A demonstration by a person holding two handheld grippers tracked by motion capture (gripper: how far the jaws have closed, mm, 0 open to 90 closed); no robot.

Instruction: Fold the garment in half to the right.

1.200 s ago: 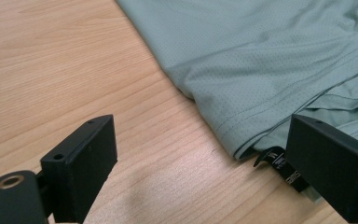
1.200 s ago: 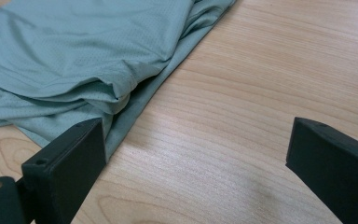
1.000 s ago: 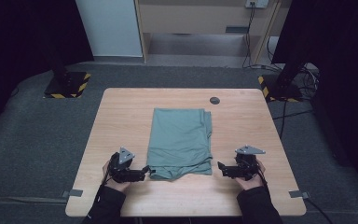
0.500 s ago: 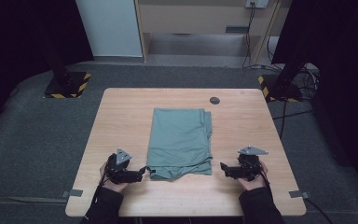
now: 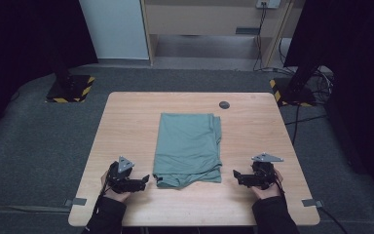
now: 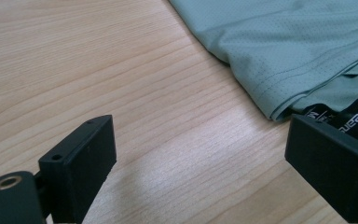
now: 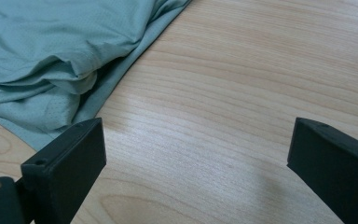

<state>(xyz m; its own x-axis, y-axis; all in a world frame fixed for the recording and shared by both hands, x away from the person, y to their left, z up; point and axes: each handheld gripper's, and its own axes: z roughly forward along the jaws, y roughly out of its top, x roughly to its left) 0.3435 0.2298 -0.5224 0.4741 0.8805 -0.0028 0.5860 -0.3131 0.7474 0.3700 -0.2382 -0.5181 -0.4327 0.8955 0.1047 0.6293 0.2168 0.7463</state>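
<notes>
Garment, folded, grey-green perforated mesh (image 5: 189, 146), flat on the wooden table (image 5: 126, 122) between the left gripper (image 5: 145, 180) and right gripper (image 5: 235, 174), both with jaws spread wide and empty. Judged light, limp, snag-prone; best pinched at the stitched hem corner (image 6: 279, 105) just ahead of the left jaws, beside the black label (image 6: 349, 116).

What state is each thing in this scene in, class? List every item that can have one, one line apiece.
Green garment: folded, flat on the table, near edge rumpled, black label showing at a corner.
Left gripper: open, empty, just beside the garment's near left corner, apart from it.
Right gripper: open, empty, beside the garment's near right corner, apart from it.
Small dark round object: lying on the table's far side.
</notes>
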